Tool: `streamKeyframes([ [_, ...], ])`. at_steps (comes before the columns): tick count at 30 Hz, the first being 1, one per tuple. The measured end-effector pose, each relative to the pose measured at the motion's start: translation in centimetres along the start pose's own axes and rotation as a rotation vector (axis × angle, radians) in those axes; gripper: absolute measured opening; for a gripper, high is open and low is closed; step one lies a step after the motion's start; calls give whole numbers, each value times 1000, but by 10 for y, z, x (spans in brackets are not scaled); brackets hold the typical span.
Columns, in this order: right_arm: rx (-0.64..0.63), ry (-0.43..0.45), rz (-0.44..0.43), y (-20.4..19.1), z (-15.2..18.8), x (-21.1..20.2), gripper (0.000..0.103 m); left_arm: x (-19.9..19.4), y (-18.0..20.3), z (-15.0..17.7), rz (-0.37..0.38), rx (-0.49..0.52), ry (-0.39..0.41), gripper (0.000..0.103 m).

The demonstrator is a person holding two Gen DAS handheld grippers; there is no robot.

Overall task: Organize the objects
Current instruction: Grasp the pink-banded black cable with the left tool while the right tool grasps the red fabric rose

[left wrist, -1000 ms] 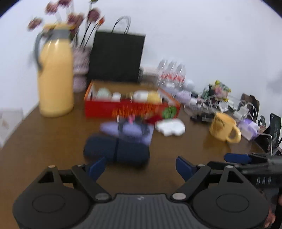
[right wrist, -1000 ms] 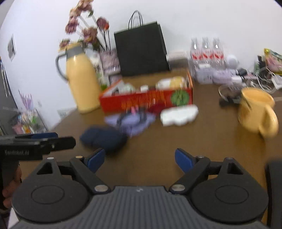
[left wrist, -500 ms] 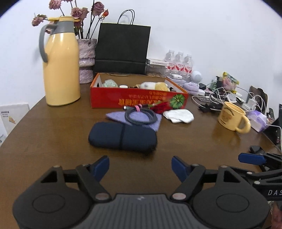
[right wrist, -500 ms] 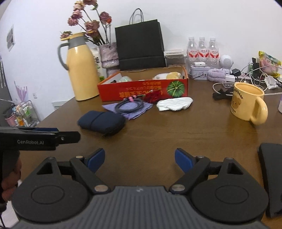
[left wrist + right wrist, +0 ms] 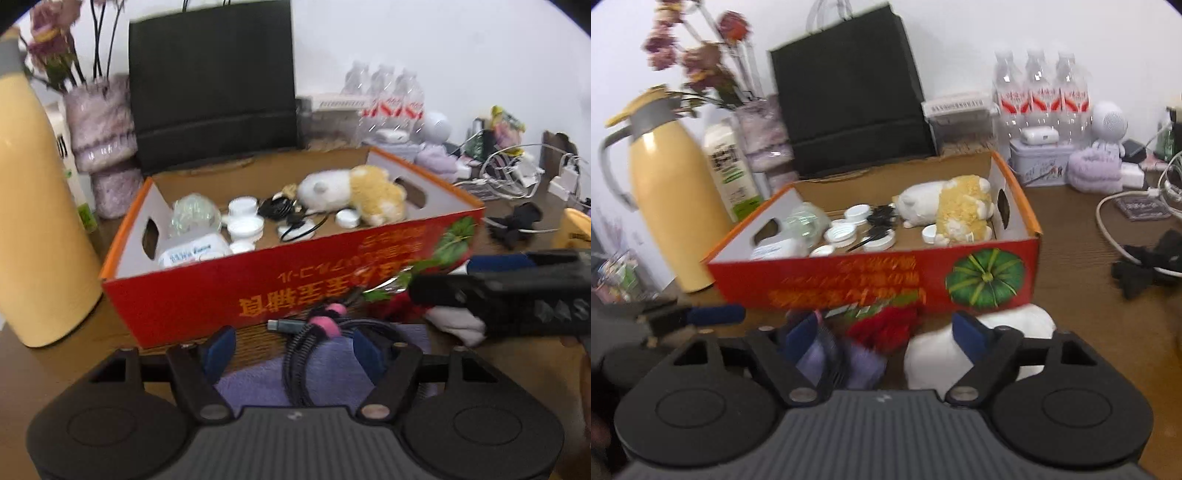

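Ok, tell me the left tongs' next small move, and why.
Probably ease down and close on the cable. The coil lies on the purple cloth between the left tongs, whose jaws have just been closing but aren't yet pressing it; the red box sits just beyond.

Red box (image 5: 280,291) blocked table (image 5: 55,373) straight ahead of both grippers, open top, bare floor patch only by far wall. Cable coil (image 5: 314,347) on purple cloth (image 5: 258,384) filled gap before left gripper (image 5: 291,350); red item (image 5: 882,325) and white cloth (image 5: 1008,325) crowded right gripper (image 5: 886,336). Yellow jug (image 5: 676,210) walled left edge. Bare wood right of box, hemmed by cords (image 5: 1108,225) and black tangle (image 5: 1145,266). Black bag (image 5: 849,103) closed off rear.
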State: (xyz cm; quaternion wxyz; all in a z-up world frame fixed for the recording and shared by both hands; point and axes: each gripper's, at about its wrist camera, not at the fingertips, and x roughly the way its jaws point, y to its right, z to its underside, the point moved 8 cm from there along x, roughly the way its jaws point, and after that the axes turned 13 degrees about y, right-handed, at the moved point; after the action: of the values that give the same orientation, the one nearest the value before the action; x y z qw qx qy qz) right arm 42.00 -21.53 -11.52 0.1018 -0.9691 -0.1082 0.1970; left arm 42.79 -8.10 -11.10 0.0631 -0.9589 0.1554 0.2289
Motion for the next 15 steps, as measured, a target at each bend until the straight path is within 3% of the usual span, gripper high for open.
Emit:
streamKeyframes([
  [1, -13, -4, 10, 0, 1, 11, 79, 5, -1, 2, 7, -4, -4, 61],
  [3, -16, -18, 13, 2, 7, 24, 70, 9, 1, 8, 59, -14, -15, 27],
  [5, 10, -39, -1, 4, 12, 30, 45, 5, 4, 7, 83, -2, 4, 21],
  [8, -18, -35, -6, 2, 15, 27, 42, -7, 14, 3, 105, 22, 39, 16],
  [12, -46, 15, 9, -2, 7, 14, 40, -32, 22, -10, 60, 38, 111, 13],
  [15, -35, 81, 30, 2, -10, -12, 40, -65, 23, -26, 51, -15, 176, 11],
])
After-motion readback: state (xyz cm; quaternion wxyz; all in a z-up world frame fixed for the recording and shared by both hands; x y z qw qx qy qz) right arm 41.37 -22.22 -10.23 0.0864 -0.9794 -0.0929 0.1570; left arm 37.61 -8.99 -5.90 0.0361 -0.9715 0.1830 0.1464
